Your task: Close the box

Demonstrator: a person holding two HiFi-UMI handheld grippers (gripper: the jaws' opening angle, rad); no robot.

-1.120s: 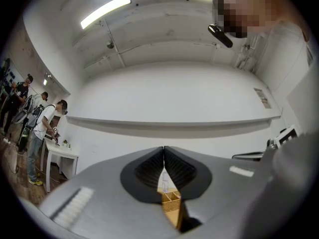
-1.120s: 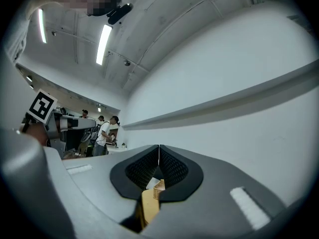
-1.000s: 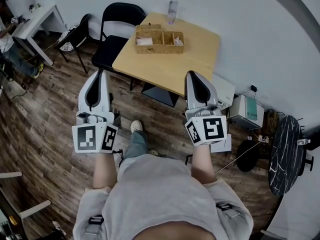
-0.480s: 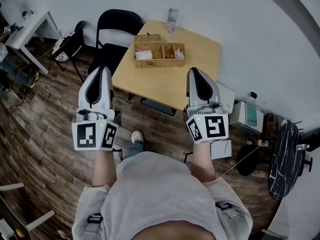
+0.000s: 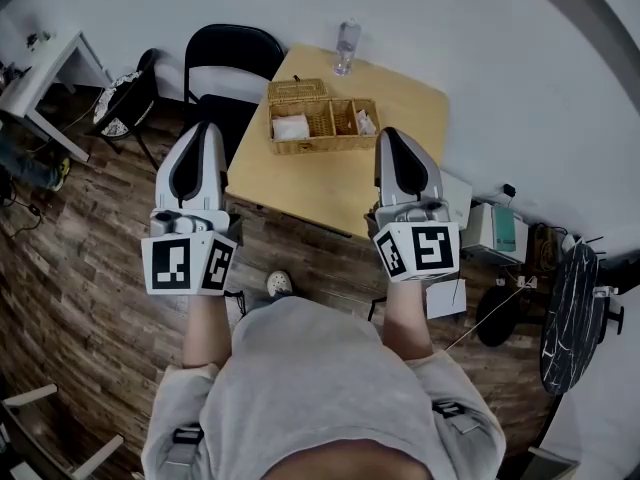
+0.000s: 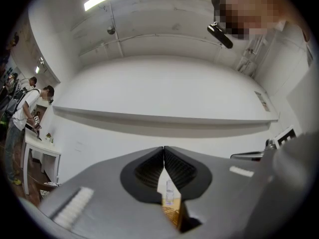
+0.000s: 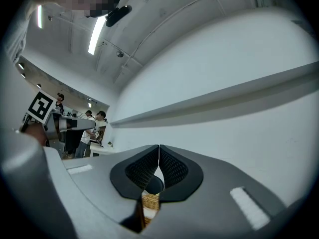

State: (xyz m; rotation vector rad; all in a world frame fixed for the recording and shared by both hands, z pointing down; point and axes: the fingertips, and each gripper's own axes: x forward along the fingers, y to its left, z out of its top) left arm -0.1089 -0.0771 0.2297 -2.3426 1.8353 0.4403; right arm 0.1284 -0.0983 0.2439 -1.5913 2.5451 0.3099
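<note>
A wicker box (image 5: 320, 126) with several compartments sits on the wooden table (image 5: 405, 98); its lid (image 5: 297, 90) stands open at the back left. White items lie in two compartments. My left gripper (image 5: 205, 128) is shut and empty, held over the floor near the table's left edge. My right gripper (image 5: 392, 134) is shut and empty, over the table's front part, just right of the box. In the left gripper view the closed jaws (image 6: 163, 149) frame the box (image 6: 172, 215). The right gripper view shows the box (image 7: 149, 202) below the closed jaws (image 7: 158, 147).
A clear water bottle (image 5: 346, 46) stands at the table's far edge. A black chair (image 5: 225, 53) sits left of the table. A white desk (image 5: 45, 83) is far left, a white device (image 5: 495, 230) and a dark round stand (image 5: 568, 313) to the right. People (image 6: 22, 111) stand far off.
The person has stepped toward the table, so the box and table are nearer both grippers. Both grippers stay shut and have moved forward together.
</note>
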